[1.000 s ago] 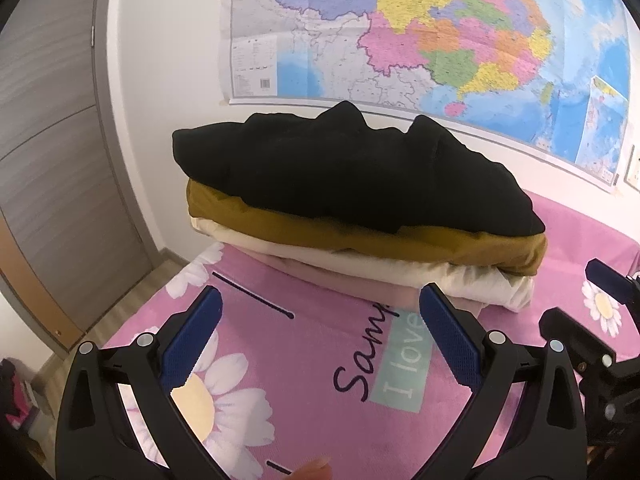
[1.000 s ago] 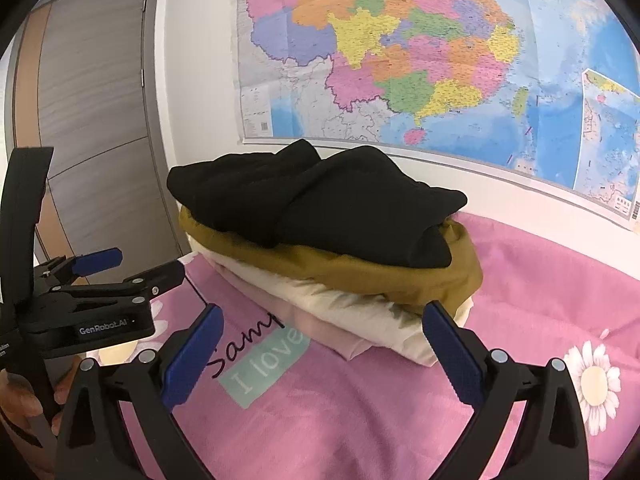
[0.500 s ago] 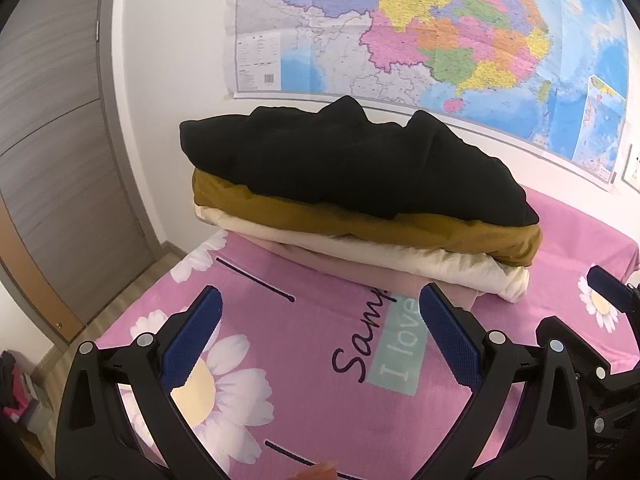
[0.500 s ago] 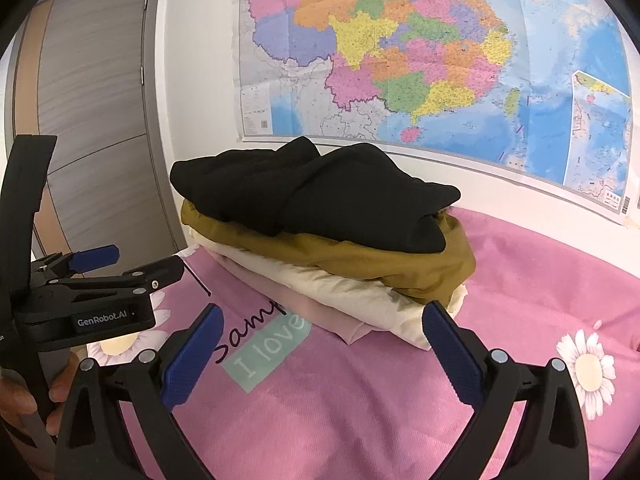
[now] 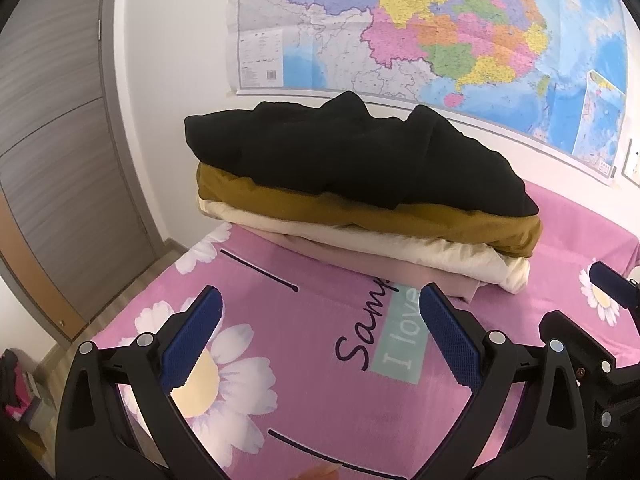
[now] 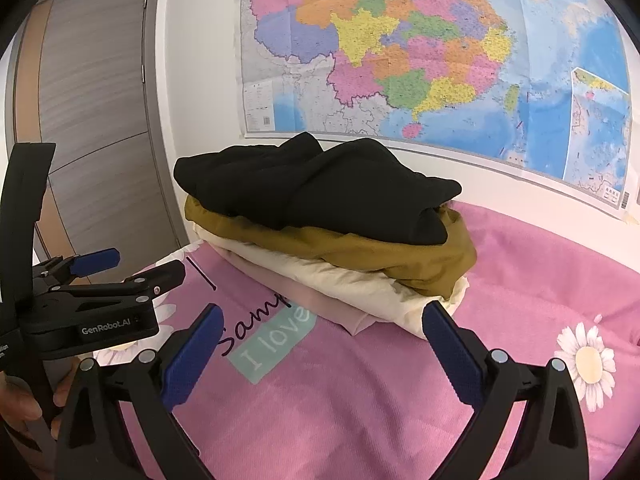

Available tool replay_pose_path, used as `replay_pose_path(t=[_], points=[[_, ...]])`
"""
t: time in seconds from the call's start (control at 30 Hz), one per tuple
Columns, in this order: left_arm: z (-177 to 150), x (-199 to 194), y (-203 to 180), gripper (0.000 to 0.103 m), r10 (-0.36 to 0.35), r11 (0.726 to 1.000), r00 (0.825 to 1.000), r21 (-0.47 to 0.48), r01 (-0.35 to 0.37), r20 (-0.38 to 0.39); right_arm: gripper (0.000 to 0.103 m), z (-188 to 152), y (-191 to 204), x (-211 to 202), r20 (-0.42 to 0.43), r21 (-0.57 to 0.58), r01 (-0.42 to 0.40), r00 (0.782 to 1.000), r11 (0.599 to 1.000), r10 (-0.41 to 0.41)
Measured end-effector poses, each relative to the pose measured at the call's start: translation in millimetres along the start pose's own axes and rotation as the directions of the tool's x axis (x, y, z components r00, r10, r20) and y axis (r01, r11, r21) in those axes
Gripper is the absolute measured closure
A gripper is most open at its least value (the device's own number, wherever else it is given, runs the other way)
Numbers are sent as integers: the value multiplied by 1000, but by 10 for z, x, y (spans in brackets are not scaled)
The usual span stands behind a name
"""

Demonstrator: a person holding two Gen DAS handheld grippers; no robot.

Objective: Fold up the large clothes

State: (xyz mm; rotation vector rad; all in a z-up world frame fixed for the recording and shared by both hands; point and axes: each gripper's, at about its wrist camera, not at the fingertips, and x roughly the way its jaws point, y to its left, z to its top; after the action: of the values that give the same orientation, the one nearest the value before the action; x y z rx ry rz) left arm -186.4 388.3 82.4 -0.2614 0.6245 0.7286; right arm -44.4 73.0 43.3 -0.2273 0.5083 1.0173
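A stack of folded clothes sits at the far side of the pink bed: a black garment (image 5: 352, 156) on top, then a mustard one (image 5: 400, 220), a cream one (image 5: 400, 248) and a pale pink one (image 5: 400, 276). The stack also shows in the right wrist view, black garment (image 6: 320, 188) on top. My left gripper (image 5: 320, 340) is open and empty, held above the bedspread short of the stack. My right gripper (image 6: 320, 352) is open and empty, also short of the stack. The left gripper shows in the right wrist view (image 6: 116, 276) at the left.
The pink bedspread (image 5: 320, 380) has daisies and lettering. A large map (image 5: 440, 24) hangs on the white wall behind the stack. A grey door (image 5: 52, 140) and wooden floor (image 5: 132, 284) lie at the left past the bed's edge.
Both grippers have drawn back and lifted slightly from the stack, which sits farther away and smaller in both views. Both stay open and empty.
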Motion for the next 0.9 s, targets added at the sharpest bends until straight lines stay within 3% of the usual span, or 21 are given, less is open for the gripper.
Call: replay_pose_path(t=[0.9], points=[[-61,-68,-92,6,-2,1000,1000,20,2,-2,6,-48,16,-66,5,13,0,1000,1000,0]])
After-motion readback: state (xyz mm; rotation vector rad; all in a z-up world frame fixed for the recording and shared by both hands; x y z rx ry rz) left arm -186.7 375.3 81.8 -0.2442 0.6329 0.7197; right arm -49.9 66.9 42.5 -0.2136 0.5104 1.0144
